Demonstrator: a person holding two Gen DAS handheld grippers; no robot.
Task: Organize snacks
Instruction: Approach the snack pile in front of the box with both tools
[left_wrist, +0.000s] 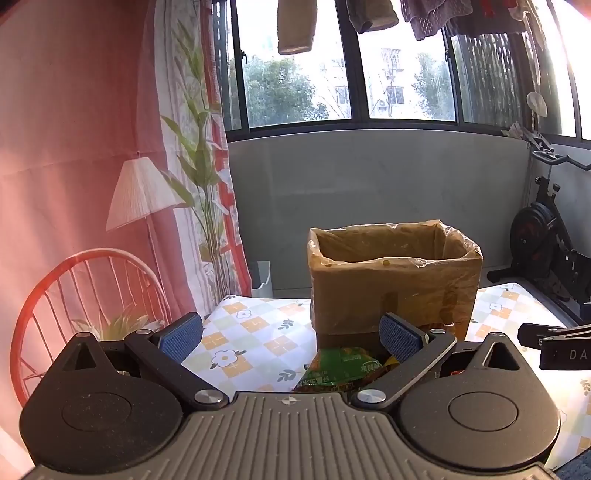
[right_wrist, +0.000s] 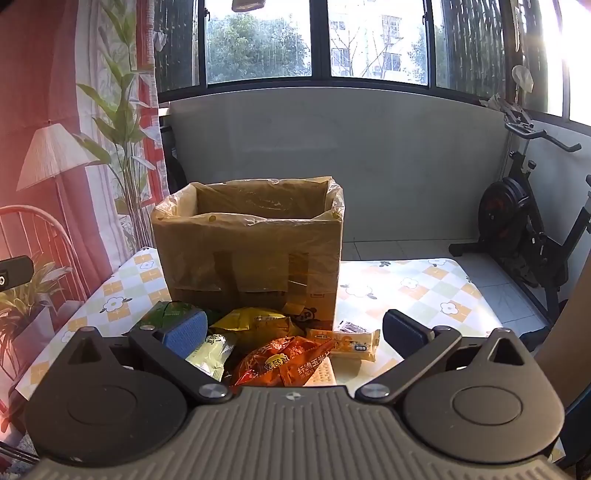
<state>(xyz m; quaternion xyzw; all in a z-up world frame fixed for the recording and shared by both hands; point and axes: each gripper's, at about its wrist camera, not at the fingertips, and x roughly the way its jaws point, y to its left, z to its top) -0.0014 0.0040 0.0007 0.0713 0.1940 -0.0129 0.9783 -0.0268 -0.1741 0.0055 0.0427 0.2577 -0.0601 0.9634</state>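
A cardboard box lined with clear plastic stands open on the table; it also shows in the left wrist view. Snack packets lie in front of it: a green one, a yellow one, an orange one, a pale green one and a white bar. My right gripper is open above the pile, holding nothing. My left gripper is open, with the green packet low between its fingers, not gripped.
The table has a checked flower cloth. An exercise bike stands at the right. A printed curtain hangs at the left. The right gripper's body shows at the left view's right edge.
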